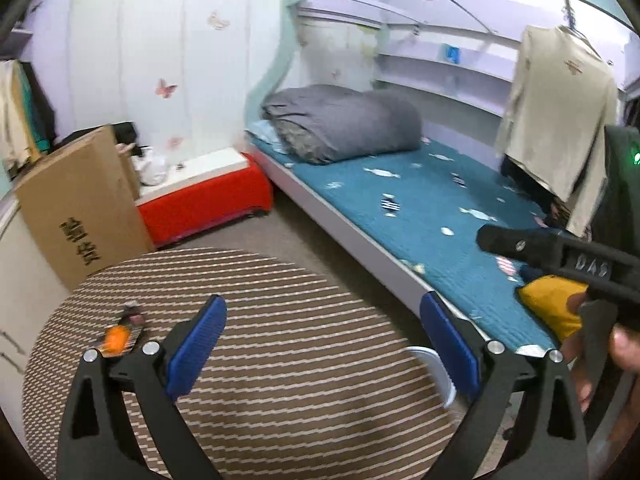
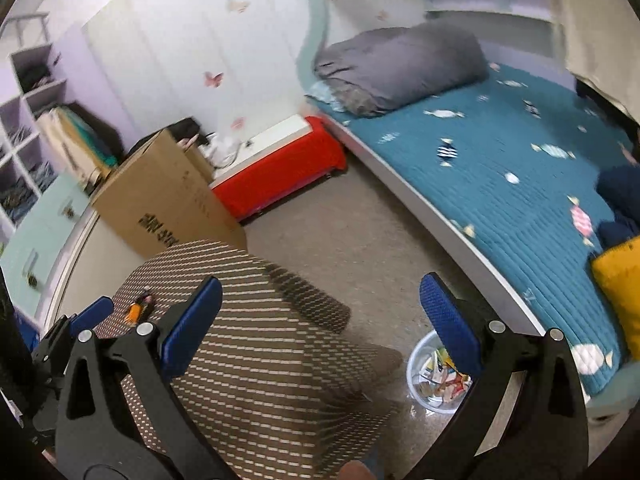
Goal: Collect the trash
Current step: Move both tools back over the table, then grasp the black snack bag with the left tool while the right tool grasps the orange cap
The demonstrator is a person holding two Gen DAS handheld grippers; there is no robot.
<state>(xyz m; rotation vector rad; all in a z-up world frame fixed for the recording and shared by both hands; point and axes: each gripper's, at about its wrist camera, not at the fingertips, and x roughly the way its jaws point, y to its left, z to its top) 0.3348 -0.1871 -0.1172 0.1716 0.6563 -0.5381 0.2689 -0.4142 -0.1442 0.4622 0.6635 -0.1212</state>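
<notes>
An orange and black wrapper (image 1: 120, 336) lies on the left part of a round table with a striped brown mat (image 1: 280, 344); the right wrist view shows the same wrapper (image 2: 138, 309) small and far left. My left gripper (image 1: 324, 340) hangs open above the table, the wrapper just left of its left finger. My right gripper (image 2: 320, 324) is open and holds nothing, high over the table's right edge. A white bin (image 2: 438, 376) with several wrappers inside stands on the floor between table and bed; only the bin rim (image 1: 438, 372) shows in the left wrist view.
A bed with a teal quilt (image 2: 500, 168) runs along the right, carrying a grey folded duvet (image 1: 344, 122) and a yellow cushion (image 2: 618, 280). A cardboard box (image 1: 80, 208) and a red bench (image 1: 204, 204) stand behind the table. A beige shirt (image 1: 560, 112) hangs at right.
</notes>
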